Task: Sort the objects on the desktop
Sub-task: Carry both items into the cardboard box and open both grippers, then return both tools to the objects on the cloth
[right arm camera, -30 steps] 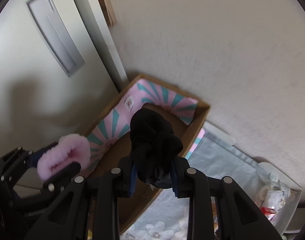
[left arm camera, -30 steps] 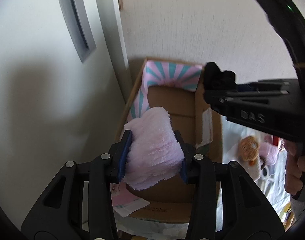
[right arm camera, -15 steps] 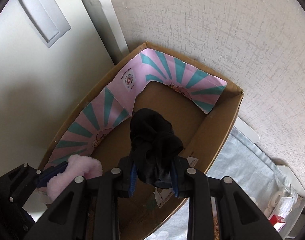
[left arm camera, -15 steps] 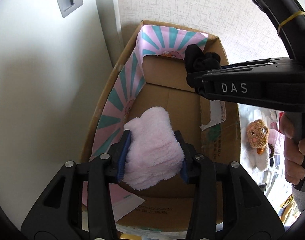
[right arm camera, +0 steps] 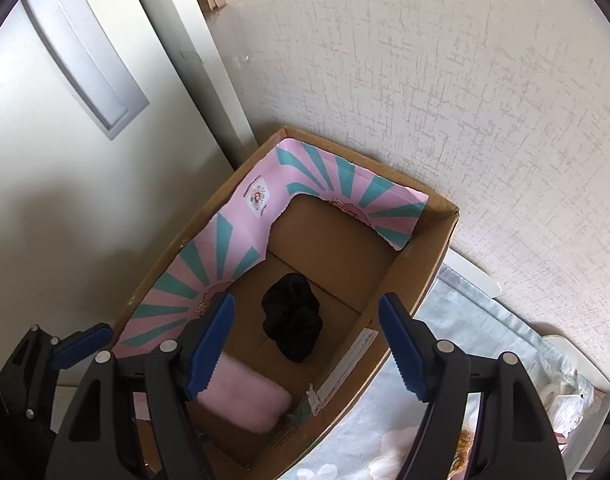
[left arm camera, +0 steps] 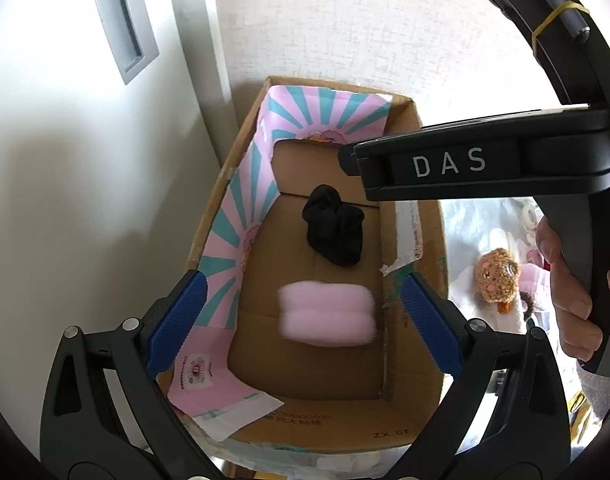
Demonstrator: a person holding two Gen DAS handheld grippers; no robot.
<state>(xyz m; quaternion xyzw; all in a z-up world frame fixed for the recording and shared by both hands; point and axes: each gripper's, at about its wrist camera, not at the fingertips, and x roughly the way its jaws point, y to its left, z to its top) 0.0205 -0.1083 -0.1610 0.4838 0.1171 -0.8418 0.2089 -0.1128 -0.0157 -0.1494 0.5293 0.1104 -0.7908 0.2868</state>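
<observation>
An open cardboard box point(left arm camera: 421, 240) point(right arm camera: 413, 288) lined with pink-and-teal striped paper stands in the corner by the wall. A pink fluffy cloth point(left arm camera: 327, 314) point(right arm camera: 245, 400), blurred, is inside the box near its front. A black bundled cloth point(left arm camera: 335, 226) point(right arm camera: 293, 326) lies on the box floor further back. My left gripper point(left arm camera: 301, 320) is open and empty above the box front. My right gripper point(right arm camera: 307, 348) is open and empty above the box; its body point(left arm camera: 485, 164) crosses the left wrist view.
A white door with a recessed handle point(right arm camera: 89, 60) is to the left, a textured wall point(right arm camera: 425, 80) behind. To the right lie a floral cloth point(right arm camera: 457, 320), a brown plush toy point(left arm camera: 499, 276) and a white tray with small items point(right arm camera: 565, 392).
Both grippers opened over the box. The pink cloth and the black cloth dropped out of the jaws into the box.
</observation>
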